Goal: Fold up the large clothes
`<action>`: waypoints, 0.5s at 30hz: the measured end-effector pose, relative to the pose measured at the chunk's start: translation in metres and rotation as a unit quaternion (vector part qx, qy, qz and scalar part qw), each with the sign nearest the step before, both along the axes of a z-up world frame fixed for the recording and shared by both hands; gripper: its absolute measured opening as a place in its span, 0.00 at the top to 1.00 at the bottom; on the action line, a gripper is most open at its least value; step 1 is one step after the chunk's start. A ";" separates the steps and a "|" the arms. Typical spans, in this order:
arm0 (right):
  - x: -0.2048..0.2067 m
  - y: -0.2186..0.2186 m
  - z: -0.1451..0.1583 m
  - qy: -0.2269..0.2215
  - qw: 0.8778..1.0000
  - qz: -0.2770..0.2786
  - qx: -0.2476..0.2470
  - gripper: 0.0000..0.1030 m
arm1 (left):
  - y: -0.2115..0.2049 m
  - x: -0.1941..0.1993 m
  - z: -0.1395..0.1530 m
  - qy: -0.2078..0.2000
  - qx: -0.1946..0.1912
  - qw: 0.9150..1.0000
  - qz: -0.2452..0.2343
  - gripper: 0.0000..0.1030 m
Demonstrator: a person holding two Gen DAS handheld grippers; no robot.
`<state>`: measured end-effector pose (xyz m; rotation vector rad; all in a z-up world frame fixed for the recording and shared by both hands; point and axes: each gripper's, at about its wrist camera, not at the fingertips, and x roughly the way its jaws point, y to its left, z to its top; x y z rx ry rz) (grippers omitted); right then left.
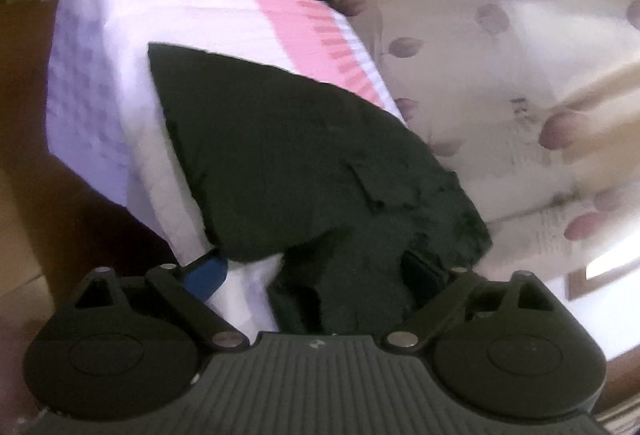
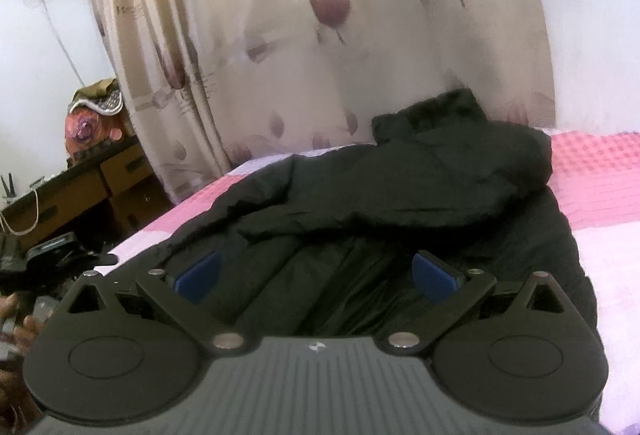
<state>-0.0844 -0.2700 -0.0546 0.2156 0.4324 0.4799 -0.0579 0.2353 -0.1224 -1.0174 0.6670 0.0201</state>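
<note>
The black jacket [image 2: 400,203] lies spread on the pink bed [image 2: 600,171], flat so it can be folded. The right gripper [image 2: 316,275] hovers over it with jaws spread wide, nothing held. The left gripper [image 1: 316,275] looks spread too, with jacket fabric bunched between its fingers, probably lining up a grab.

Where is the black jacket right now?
The black jacket lies spread on the pink and white bed cover, in front of the floral curtain, just ahead of the right gripper; the left view shows its fabric between the left gripper's fingers.
</note>
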 end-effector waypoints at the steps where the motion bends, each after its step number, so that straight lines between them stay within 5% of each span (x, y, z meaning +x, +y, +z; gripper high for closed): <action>1: -0.001 -0.001 0.001 -0.004 1.000 -0.003 -0.003 0.00 | 0.001 0.003 -0.002 -0.001 0.002 1.000 0.001 0.20; 2: -0.002 -0.002 0.001 -0.005 1.000 -0.007 -0.004 0.00 | 0.002 0.006 -0.002 0.002 0.009 1.000 0.004 0.25; 6: 0.002 -0.005 -0.002 0.007 1.000 -0.014 0.004 0.00 | 0.007 0.016 0.002 0.007 0.040 0.999 0.009 0.93; 11: 0.007 -0.001 -0.007 0.026 1.000 -0.009 0.007 0.00 | 0.014 0.037 0.026 -0.011 0.142 0.989 0.041 0.93; 15: 0.006 0.000 -0.005 0.023 1.000 -0.011 0.002 0.00 | 0.027 0.062 0.042 -0.021 0.183 0.981 0.066 0.93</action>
